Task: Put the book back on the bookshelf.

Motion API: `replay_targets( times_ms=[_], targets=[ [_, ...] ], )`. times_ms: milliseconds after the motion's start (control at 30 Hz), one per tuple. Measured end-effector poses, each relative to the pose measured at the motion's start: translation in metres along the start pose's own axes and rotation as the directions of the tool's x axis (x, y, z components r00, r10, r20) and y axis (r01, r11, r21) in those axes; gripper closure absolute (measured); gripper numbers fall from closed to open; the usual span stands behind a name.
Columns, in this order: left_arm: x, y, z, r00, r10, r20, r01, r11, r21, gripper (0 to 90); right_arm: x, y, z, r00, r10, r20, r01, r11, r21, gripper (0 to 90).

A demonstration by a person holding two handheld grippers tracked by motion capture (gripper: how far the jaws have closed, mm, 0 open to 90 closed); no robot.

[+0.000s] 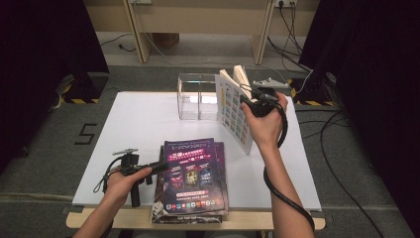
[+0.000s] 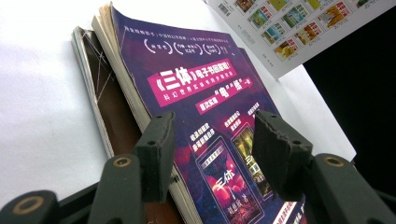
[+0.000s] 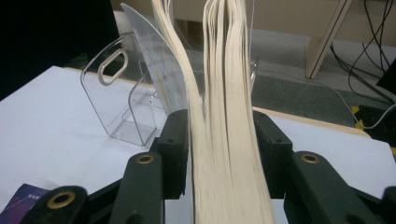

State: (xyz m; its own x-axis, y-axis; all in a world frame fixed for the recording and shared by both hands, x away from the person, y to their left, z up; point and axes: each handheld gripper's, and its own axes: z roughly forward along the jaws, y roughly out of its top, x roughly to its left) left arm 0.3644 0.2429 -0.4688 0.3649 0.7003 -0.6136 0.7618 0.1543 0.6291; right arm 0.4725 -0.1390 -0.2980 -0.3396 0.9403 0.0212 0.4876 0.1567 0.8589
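A stack of magazines with a purple cover (image 1: 193, 178) (image 2: 196, 79) lies at the front of the white board (image 1: 138, 124). My left gripper (image 1: 163, 165) (image 2: 212, 140) rests low at the stack's left edge, open, one jaw beside the top magazine's edge and the other over its cover. My right gripper (image 1: 247, 99) (image 3: 220, 140) is raised at the back right, shut on an upright magazine (image 1: 233, 114) (image 3: 224, 93) whose cream pages fan out between the pads. Its picture-grid cover (image 2: 289, 32) hangs open to the left. A clear plastic holder (image 1: 195, 96) (image 3: 121, 102) stands just behind and left of it.
Black curtains close off both sides. A wooden frame (image 1: 257, 29) and cables (image 1: 341, 163) lie on the floor beyond and right of the table. A black cable (image 1: 277, 188) trails from my right gripper along the forearm.
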Motion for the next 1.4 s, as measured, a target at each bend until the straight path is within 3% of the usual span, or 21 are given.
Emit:
replay_targets(
  times_ms=[167,200,233,333,467,567,733,1100,1400],
  targets=[
    [0.000,0.000,0.000,1.0000,0.001,0.001,-0.001,1.0000,0.001,48.4,0.001,0.012,0.008,1.0000,0.005,0.004,-0.005,0.998,0.059,64.2],
    [0.000,0.000,0.000,1.0000,0.000,0.001,0.000,1.0000,0.000,48.4,0.001,0.013,0.010,0.9999,0.013,0.006,-0.013,0.997,0.070,68.4],
    [0.001,0.000,0.000,1.0000,0.001,-0.002,-0.001,1.0000,0.000,48.4,-0.001,0.016,0.010,0.9997,0.020,0.016,-0.021,0.996,0.088,72.5],
    [0.001,0.000,0.000,1.0000,0.001,-0.001,-0.001,1.0000,0.000,48.4,-0.001,0.017,0.010,0.9985,0.027,0.048,-0.032,0.995,0.095,73.6],
    [0.000,0.001,0.000,1.0000,0.001,0.000,-0.001,1.0000,-0.002,48.4,-0.007,0.017,0.008,0.9967,0.071,0.039,-0.074,0.995,0.073,74.0],
    [0.001,0.001,0.000,1.0000,-0.001,-0.002,0.001,1.0000,-0.005,48.4,-0.010,0.018,0.009,0.9943,0.089,0.057,-0.092,0.995,0.043,74.2],
    [0.003,0.002,0.000,1.0000,-0.005,-0.002,0.005,1.0000,-0.003,48.5,-0.005,0.024,0.014,0.9929,0.086,0.082,-0.088,0.996,0.024,74.2],
    [0.003,0.002,-0.003,1.0000,-0.005,0.002,0.006,0.9999,-0.009,48.5,0.007,0.042,0.031,0.9929,0.098,0.068,-0.098,0.995,0.006,74.2],
    [0.005,0.002,-0.002,1.0000,-0.010,-0.001,0.010,0.9999,-0.006,48.5,0.001,0.047,0.046,0.9898,0.098,0.103,-0.097,0.995,-0.011,74.2]
  ],
)
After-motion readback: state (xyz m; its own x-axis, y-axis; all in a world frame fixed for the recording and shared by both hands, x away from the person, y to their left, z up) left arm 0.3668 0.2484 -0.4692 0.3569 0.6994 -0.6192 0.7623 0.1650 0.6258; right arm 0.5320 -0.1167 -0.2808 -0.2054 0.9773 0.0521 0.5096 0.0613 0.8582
